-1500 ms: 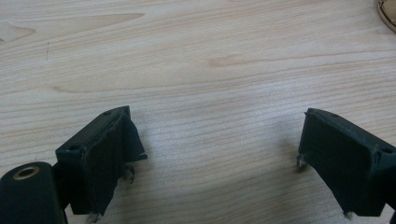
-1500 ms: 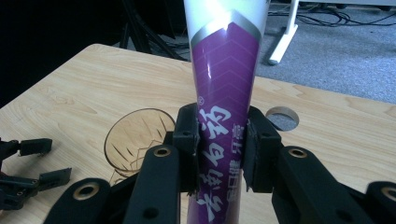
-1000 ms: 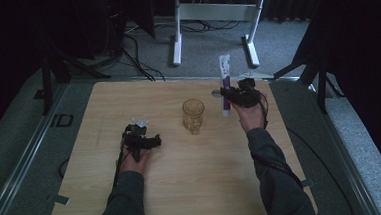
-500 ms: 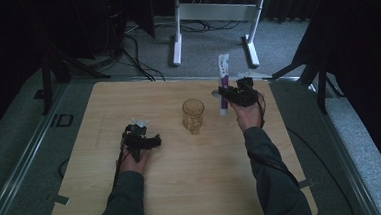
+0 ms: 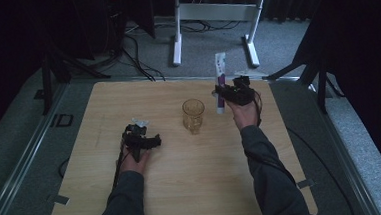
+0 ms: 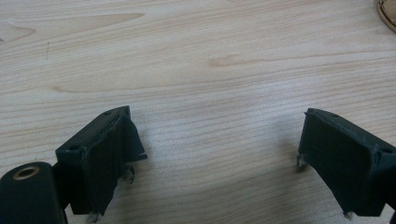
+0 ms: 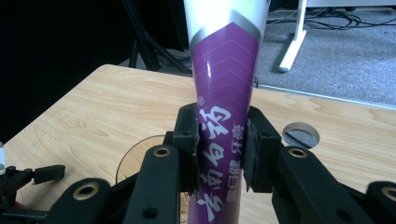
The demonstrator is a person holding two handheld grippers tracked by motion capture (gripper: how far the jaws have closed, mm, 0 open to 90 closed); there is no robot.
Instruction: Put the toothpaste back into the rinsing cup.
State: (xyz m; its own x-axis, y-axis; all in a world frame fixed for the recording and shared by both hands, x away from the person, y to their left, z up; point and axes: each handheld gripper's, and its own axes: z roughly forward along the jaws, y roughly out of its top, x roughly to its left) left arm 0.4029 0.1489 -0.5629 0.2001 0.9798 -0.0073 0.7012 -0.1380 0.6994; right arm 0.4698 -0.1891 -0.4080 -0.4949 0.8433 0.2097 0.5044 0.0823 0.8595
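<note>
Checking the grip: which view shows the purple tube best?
Right gripper view: the purple tube stands upright, close up, clamped between the right tool's jaws. High view shows it small, beside the glass.

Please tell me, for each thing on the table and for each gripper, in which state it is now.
Toothpaste tube: upright, clamped between the jaws, lifted beside the glass.
Glass: upright on the table, looks empty, nothing touching it.
Right gripper: shut on the toothpaste tube.
Left gripper: jaws wide open, nothing between them, low over the table.
</note>
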